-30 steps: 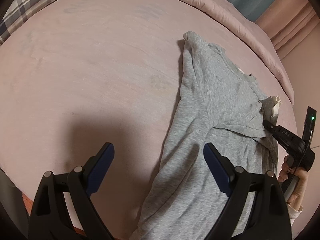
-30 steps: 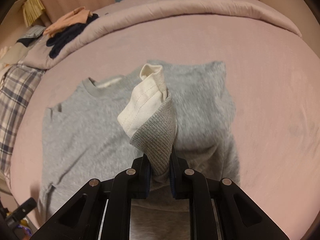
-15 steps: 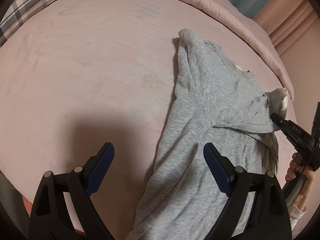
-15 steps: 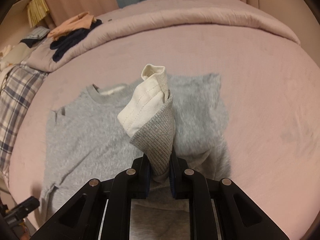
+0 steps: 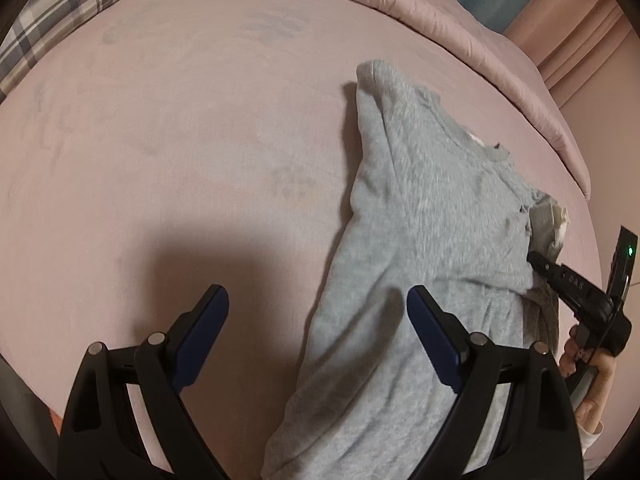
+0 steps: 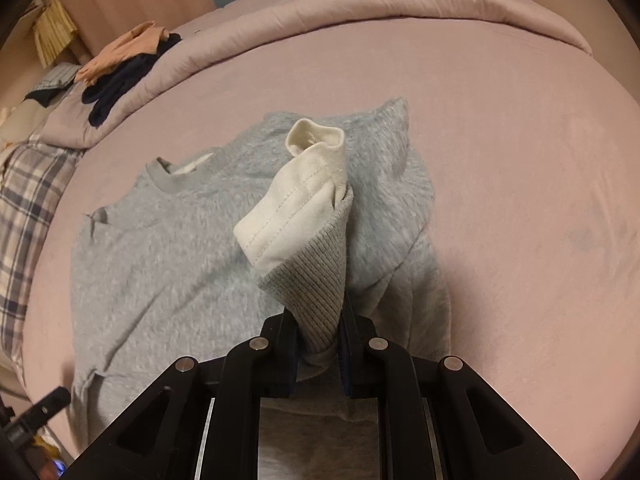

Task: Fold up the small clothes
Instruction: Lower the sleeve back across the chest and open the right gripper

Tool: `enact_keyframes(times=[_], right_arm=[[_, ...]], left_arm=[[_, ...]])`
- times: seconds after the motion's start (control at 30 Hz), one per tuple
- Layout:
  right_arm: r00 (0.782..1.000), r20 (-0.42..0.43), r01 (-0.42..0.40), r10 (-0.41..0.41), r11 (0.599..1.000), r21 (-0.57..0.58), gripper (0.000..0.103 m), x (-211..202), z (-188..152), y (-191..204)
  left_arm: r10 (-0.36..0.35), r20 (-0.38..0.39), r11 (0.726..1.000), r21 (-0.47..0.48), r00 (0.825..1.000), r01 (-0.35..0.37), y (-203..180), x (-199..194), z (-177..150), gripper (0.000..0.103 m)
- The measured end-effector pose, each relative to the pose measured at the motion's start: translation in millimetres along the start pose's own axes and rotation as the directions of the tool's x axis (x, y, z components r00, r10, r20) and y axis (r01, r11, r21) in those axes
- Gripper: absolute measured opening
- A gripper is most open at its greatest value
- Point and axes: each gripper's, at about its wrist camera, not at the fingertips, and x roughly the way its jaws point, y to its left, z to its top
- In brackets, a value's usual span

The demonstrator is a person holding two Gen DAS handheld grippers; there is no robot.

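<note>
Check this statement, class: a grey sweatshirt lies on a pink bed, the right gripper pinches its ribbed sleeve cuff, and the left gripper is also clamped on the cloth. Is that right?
One part is wrong. The left gripper is open and holds nothing, as the left wrist view shows. The rest holds: the grey sweatshirt lies on the pink bed, and the right gripper pinches the ribbed sleeve cuff.
</note>
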Motion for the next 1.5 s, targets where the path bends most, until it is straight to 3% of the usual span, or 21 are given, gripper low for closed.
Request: enact_keyframes(times=[0.37,0.47,0.5,0.57,0.8,0.83,0.87,0.9,0.93,1.13,1.17,1.23,1.5], right_arm=[[0.998,0.006,-0.066,0.066,0.995,0.073,0.016,-12,-1,-16],[0.997,0.004,-0.081,0.081,0.992,0.094,0.025,-16,-1,-21],[0.997,0.009,-0.072,0.071,0.993,0.097,0.032,-18,-1,-21],[0.999,0.033,-0.026,0.023,0.995,0.093,0.036,-25,0,-23],[0.997,0.054,-0.065,0.059,0.991,0.118,0.037,-26,6,-35],[0.995,0.056,-0.084,0.078,0.990,0.114,0.037,-25,6,-34],[0.995,0.059,-0.091,0.086,0.990,0.105,0.031,-23,6,-32],[0.994,0.061,-0.095,0.089,0.991,0.096,0.017,-23,6,-30],[0.995,0.064,-0.083,0.078,0.993,0.082,0.015,-22,7,-28],[0.989,0.135,-0.063,0.054,0.996,0.061,0.012,-37,11,-19],[0.990,0.138,-0.038,0.030,0.998,0.052,0.006,-36,12,-17],[0.991,0.126,0.038,-0.043,0.998,0.040,0.005,-28,12,-18],[0.999,0.047,0.023,-0.026,0.998,0.065,0.005,2,8,-33]], left_arm=[[0.003,0.026,0.997,0.075,1.000,-0.005,-30,26,50,0.090],[0.017,0.029,0.996,0.091,0.999,-0.019,-35,35,61,0.089],[0.023,0.029,0.995,0.095,0.999,-0.025,-37,37,63,0.089],[0.043,0.025,0.994,0.100,0.999,-0.045,-39,46,67,0.087],[0.077,-0.009,0.993,0.091,0.997,-0.076,-35,68,68,0.088],[0.075,-0.010,0.994,0.086,0.997,-0.074,-35,69,68,0.088],[0.073,-0.010,0.994,0.084,0.997,-0.072,-35,69,68,0.088],[0.071,-0.009,0.994,0.084,0.997,-0.070,-35,69,69,0.088],[0.070,-0.009,0.994,0.085,0.997,-0.069,-35,69,69,0.088],[0.066,-0.007,0.994,0.088,0.998,-0.065,-32,72,68,0.090],[0.065,-0.005,0.994,0.087,0.998,-0.065,-32,72,67,0.090],[0.066,-0.002,0.994,0.086,0.998,-0.065,-31,72,67,0.091],[0.069,0.008,0.994,0.087,0.998,-0.070,-32,73,64,0.094]])
